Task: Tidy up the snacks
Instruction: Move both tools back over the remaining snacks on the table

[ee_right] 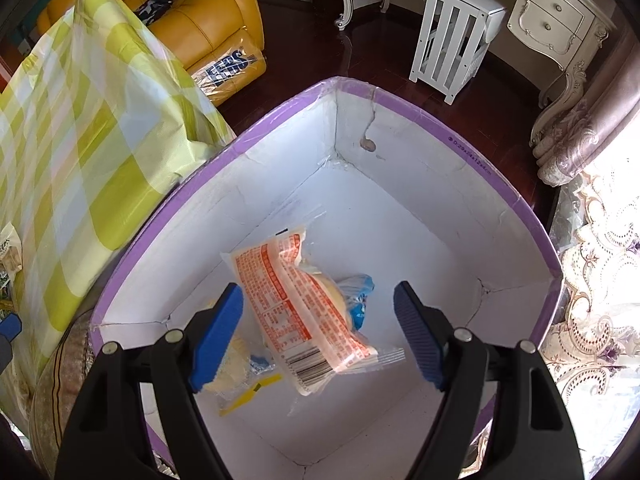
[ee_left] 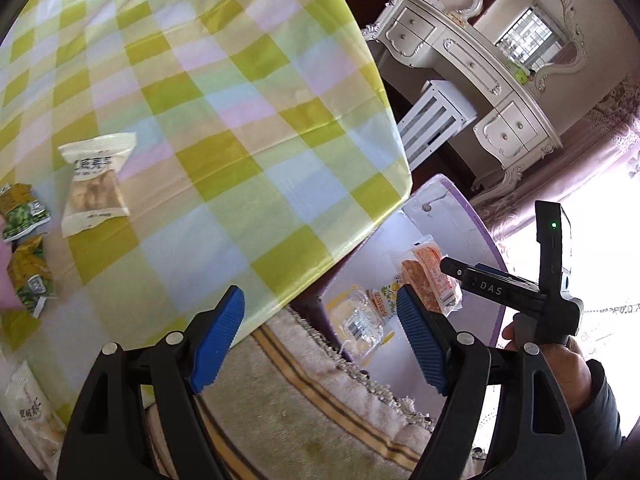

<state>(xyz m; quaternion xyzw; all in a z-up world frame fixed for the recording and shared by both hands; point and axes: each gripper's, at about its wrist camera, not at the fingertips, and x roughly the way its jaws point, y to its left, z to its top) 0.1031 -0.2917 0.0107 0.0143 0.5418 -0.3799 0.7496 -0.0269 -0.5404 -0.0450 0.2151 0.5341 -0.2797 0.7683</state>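
My right gripper (ee_right: 318,336) is open and empty above a purple-rimmed white box (ee_right: 400,92). An orange-printed snack packet (ee_right: 296,304) lies in the box between my fingers, over a yellow packet (ee_right: 236,364) and a blue-edged one (ee_right: 358,296). My left gripper (ee_left: 320,340) is open and empty over the table's corner. On the checked tablecloth (ee_left: 224,100) lie a white snack packet (ee_left: 94,184), two green-yellow packets (ee_left: 24,208) (ee_left: 30,276) and another white packet (ee_left: 28,400). The box (ee_left: 452,216) and the orange packet (ee_left: 428,280) also show in the left wrist view, with the right gripper (ee_left: 452,266) over them.
A white dressing table (ee_left: 476,68) with mirror and a white slatted stool (ee_left: 436,120) stand behind the box. A yellow leather sofa (ee_right: 200,20) is beyond the table. A striped rug (ee_left: 320,392) covers the floor; curtains (ee_right: 600,300) hang on the right.
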